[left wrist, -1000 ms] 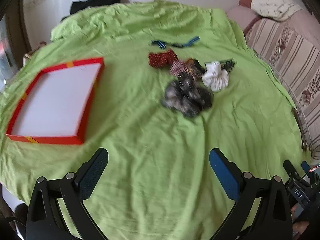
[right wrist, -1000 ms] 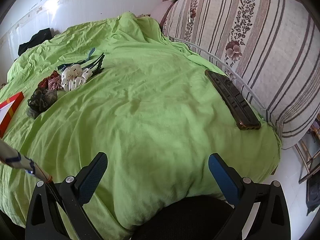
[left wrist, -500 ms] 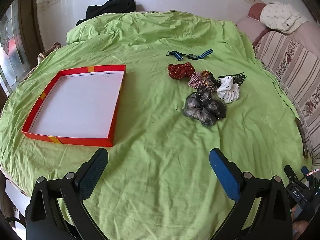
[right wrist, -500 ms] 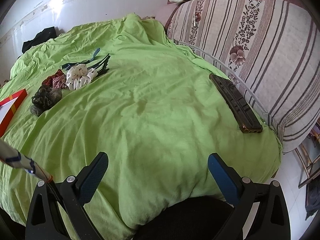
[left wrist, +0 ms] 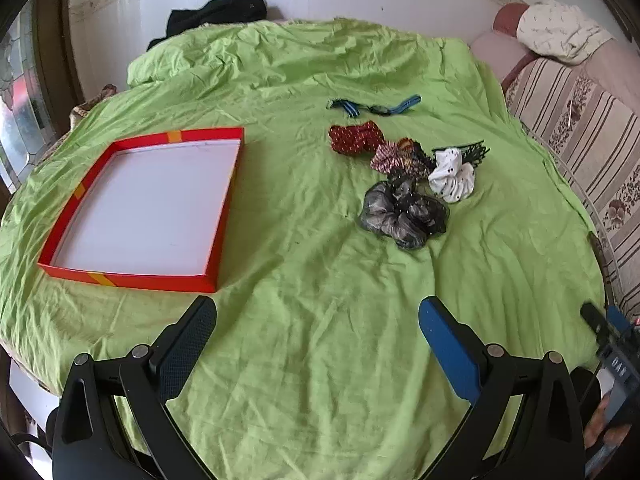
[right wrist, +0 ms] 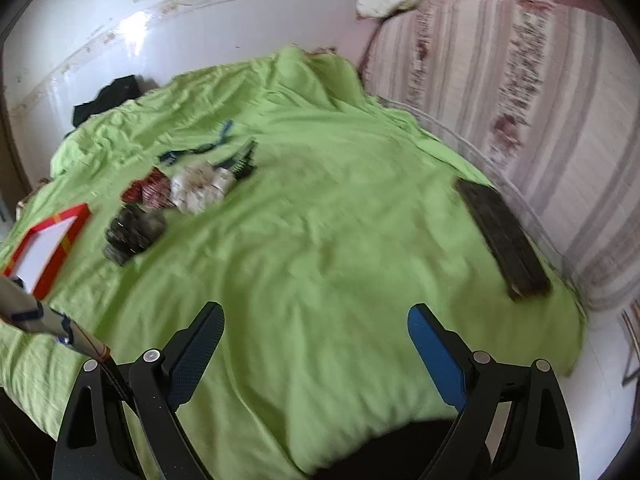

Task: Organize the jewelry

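Observation:
A shallow red box point(left wrist: 136, 276) with a white floor lies empty on the green cloth at the left; it also shows in the right wrist view point(right wrist: 52, 264). To its right lies a heap of hair accessories: a grey-black scrunchie point(left wrist: 400, 212), a white dotted scrunchie point(left wrist: 454, 178), a red scrunchie point(left wrist: 354, 138), a striped one point(left wrist: 386, 158), a dark comb clip point(left wrist: 474, 152) and a blue band point(left wrist: 372, 106). The heap point(right wrist: 188, 188) also shows in the right wrist view. My left gripper point(left wrist: 316, 332) is open and empty, short of the heap. My right gripper point(right wrist: 316, 336) is open and empty over bare cloth.
The round table wears a wrinkled green cloth point(left wrist: 320, 340). A dark flat remote-like object point(right wrist: 502, 236) lies near the right edge. A striped sofa point(right wrist: 540, 100) stands behind it. Dark clothing point(left wrist: 216, 12) lies at the far edge by the white wall.
The left gripper has pulled back and up, so the box and heap look smaller and farther. The right gripper has swung left, bringing the heap and box more into view.

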`<state>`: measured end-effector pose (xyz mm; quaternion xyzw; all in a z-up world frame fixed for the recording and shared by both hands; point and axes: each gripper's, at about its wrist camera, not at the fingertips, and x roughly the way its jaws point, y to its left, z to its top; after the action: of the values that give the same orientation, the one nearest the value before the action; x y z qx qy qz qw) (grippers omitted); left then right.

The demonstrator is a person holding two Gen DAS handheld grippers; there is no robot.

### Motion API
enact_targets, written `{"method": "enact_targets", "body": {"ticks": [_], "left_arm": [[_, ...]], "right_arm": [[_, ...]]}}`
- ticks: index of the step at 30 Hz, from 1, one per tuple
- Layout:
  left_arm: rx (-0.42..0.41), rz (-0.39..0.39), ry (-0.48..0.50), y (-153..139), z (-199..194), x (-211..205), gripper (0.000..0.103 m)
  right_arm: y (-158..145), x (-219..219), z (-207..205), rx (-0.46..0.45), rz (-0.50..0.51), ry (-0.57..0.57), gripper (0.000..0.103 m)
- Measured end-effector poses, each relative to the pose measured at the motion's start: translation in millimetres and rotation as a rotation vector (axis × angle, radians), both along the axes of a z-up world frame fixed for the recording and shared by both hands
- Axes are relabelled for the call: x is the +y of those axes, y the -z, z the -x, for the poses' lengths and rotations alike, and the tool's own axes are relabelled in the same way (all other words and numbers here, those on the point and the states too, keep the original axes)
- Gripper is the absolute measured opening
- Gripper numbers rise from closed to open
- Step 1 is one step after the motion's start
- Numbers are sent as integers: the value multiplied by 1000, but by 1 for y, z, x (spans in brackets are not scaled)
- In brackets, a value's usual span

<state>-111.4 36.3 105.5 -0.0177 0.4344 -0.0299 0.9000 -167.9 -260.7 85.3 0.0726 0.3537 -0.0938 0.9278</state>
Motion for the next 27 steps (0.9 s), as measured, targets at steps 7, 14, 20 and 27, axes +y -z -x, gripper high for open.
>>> {"method": "enact_targets", "body": {"ticks": [7,14,20,27], "left_arm": [[12,31,33,-8,-42,-4,101],[79,146,122,18,-102,-22,97],[134,257,149,41,-143,-33,97],[198,313,153,70,-167,-51,94]], "right_arm": [[-8,28,-71,2,-79,-160,82],[9,34,-152,63,-249,-240,60],[16,33,-209,76,-424,-282,60],[36,48,-252,126,-454,-299,51]]}}
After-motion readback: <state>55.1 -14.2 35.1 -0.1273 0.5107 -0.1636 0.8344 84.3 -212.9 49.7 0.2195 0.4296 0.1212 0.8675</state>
